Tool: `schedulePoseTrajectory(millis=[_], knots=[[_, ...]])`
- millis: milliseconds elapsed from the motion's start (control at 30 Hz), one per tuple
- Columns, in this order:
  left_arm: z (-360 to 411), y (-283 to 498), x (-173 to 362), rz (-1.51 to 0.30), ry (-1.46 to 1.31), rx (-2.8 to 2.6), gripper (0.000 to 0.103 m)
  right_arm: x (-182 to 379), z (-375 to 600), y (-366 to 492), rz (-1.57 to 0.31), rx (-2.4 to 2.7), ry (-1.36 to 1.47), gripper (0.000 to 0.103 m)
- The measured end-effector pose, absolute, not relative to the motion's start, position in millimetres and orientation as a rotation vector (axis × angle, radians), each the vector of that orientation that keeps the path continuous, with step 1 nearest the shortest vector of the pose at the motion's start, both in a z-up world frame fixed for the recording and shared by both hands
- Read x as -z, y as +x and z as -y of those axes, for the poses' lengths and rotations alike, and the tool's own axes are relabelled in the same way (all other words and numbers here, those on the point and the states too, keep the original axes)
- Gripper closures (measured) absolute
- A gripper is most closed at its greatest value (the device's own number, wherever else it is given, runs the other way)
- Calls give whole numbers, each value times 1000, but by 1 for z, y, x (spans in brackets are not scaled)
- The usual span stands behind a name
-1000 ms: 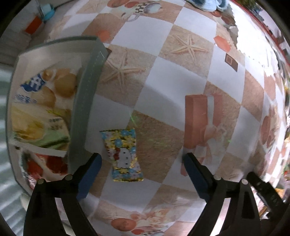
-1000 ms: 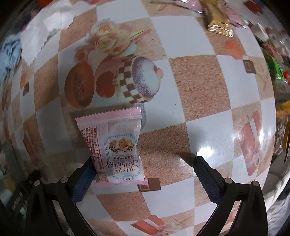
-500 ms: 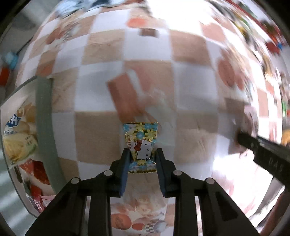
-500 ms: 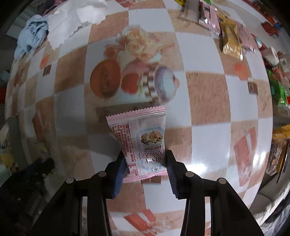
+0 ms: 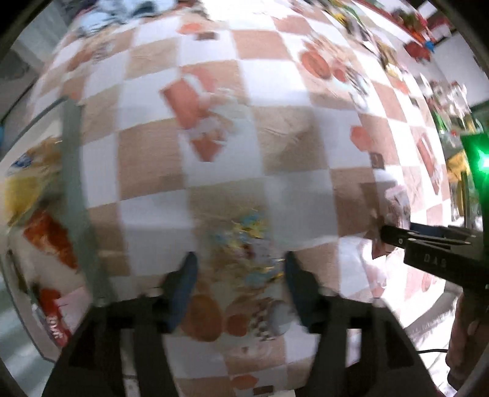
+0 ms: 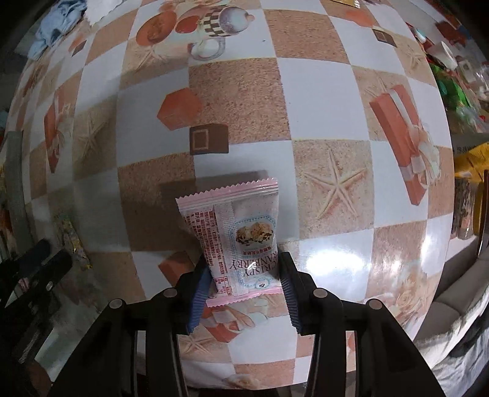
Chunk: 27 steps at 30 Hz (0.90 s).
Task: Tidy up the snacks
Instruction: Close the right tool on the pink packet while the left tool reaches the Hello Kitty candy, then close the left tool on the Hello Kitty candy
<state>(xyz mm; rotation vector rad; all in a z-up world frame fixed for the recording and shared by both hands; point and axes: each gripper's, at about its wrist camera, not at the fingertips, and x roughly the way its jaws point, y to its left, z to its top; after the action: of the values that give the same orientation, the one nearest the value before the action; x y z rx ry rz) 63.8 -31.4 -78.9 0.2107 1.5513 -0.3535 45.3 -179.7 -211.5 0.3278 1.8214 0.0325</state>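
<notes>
In the blurred left wrist view, a small colourful candy packet lies between the fingers of my left gripper. The jaws are opening, with gaps on both sides of the packet. The same packet shows at the left edge of the right wrist view. My right gripper holds a pink cranberry crisp packet by its lower end, above the checked tablecloth. Both pads touch the wrapper while the jaws ease open. A grey bin with snack bags inside stands at the left.
The right gripper's dark finger reaches in from the right of the left wrist view, a hand behind it. A blue cloth lies at the far left corner. Several loose snacks crowd the table's right edge.
Both grippers went from open to shut on their packets. Since then the left jaws have spread off the candy packet, and the right gripper has carried the pink packet across the cloth.
</notes>
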Motion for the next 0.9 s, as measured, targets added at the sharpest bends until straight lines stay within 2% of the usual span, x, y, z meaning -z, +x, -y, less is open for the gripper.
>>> schedulePoseTrajectory(millis=[33, 67, 133, 333, 467, 667, 900], knots=[[26, 66, 77, -1546, 205, 339, 28, 212, 179, 44, -1820, -35, 348, 40], [20, 69, 75, -1545, 195, 327, 27, 213, 178, 49, -1821, -49, 359, 22], [1, 71, 75, -1552, 192, 316, 27, 222, 173, 51, -1858, -67, 360, 9], [-3, 59, 74, -1568, 228, 322, 25, 220, 160, 43, -1844, -58, 303, 9], [26, 39, 76, -1619, 171, 290, 25, 212, 177, 51, -1831, -67, 343, 9], [45, 44, 87, -1645, 125, 233, 25, 206, 202, 54, -1811, -67, 419, 9], [48, 51, 112, -1710, 71, 134, 25, 214, 197, 56, -1823, -90, 382, 9]])
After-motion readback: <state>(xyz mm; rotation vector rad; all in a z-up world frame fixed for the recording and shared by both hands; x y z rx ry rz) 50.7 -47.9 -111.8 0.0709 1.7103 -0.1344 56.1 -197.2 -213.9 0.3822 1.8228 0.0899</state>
